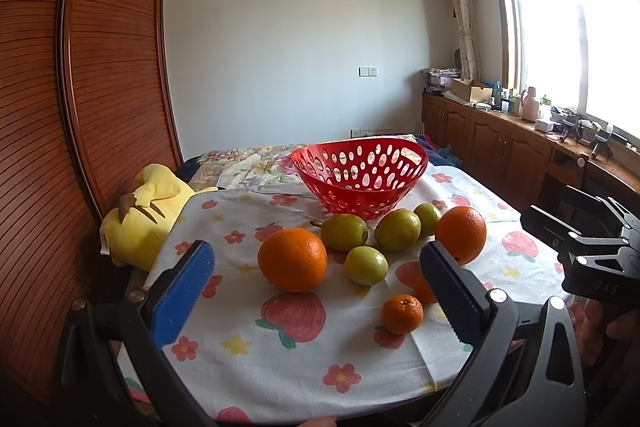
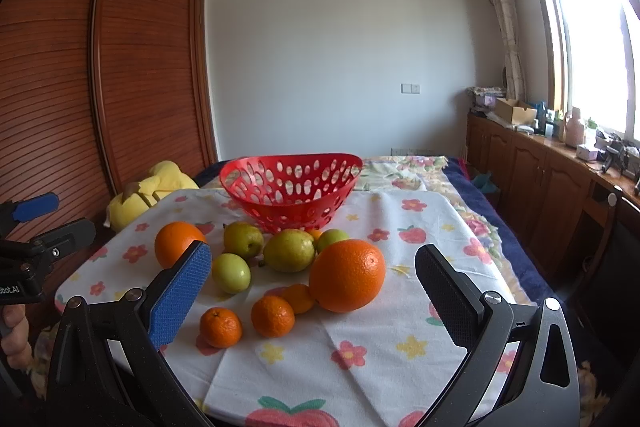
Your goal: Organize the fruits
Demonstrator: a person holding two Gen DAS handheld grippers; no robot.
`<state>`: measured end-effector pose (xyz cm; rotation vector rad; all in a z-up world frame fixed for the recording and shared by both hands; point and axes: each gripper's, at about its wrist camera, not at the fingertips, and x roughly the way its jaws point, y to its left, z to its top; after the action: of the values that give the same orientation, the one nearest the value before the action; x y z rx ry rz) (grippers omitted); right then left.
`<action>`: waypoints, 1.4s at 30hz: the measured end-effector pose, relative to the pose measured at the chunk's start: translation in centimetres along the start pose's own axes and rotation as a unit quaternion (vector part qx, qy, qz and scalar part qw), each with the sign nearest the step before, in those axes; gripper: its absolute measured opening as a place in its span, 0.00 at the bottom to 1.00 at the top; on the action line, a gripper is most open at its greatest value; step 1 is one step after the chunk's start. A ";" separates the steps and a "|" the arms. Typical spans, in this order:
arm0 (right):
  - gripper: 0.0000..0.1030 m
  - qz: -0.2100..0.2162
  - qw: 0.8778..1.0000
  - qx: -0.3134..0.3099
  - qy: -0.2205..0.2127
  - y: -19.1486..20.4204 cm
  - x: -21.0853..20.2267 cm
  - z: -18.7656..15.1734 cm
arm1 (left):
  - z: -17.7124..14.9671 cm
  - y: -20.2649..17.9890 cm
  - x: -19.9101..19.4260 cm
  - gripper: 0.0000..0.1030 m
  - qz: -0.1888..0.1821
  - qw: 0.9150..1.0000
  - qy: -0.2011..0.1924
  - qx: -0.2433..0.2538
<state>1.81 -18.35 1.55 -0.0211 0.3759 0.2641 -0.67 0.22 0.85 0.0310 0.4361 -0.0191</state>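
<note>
Right now both the left gripper (image 1: 316, 291) and right gripper (image 2: 312, 291) are spread wide, holding nothing. Round oranges (image 2: 347, 275) and pears (image 2: 289, 251) sit on the tabletop (image 2: 420, 227) before the red basket (image 2: 291, 189); a bump could roll them off.

In front of me I count two big oranges (image 2: 347, 275), three small mandarins (image 2: 221, 327), four green fruits (image 2: 289, 250), one red basket (image 2: 291, 190), one yellow plush toy (image 2: 152, 193), and my two grippers, left gripper (image 1: 316, 287) and right gripper (image 2: 312, 291).
</note>
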 end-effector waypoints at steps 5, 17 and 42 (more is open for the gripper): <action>1.00 0.000 1.000 0.000 -0.001 0.0 0.0 0.0 | 0.0 0.0 -0.1 1.00 0.001 1.000 -0.001 0.000; 1.00 0.000 1.000 0.000 -0.003 0.1 -0.2 0.0 | 0.1 -0.1 -0.2 1.00 0.001 1.000 -0.002 0.001; 1.00 -0.001 1.000 0.001 -0.005 0.1 -0.4 0.1 | 0.1 -0.4 -0.5 1.00 0.000 1.000 -0.001 0.003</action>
<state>1.51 -18.38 1.78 -0.0189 0.3657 0.2628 -1.08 -0.16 1.12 0.0367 0.4344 -0.0197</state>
